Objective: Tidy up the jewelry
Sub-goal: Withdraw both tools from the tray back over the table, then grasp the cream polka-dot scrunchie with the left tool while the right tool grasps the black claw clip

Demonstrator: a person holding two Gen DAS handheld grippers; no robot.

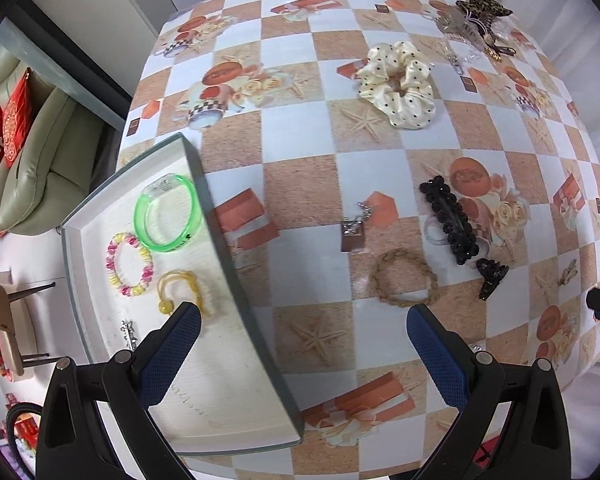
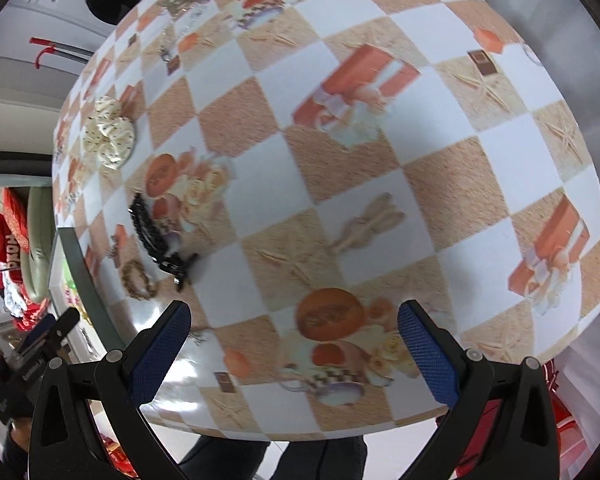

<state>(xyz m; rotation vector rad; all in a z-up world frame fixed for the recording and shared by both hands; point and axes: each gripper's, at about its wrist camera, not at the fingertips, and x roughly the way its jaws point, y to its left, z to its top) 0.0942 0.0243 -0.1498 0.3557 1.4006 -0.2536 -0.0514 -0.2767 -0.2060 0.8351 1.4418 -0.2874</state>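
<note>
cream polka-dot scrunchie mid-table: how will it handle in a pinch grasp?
The scrunchie looks like soft, ruffled satin, so it will probably squash and flop. Likely very light. The sheen suggests it may be slippery, so grip a thick fold. It lies flat, unlikely to roll.

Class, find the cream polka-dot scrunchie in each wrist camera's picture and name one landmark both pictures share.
Left wrist view: the cream polka-dot scrunchie lies upper right of centre on the checked tablecloth.
Right wrist view: the scrunchie sits small at the left edge of the table, above mid-height.
Shared landmark: the long black beaded hair clip, nearer the camera than the scrunchie in both.
</note>
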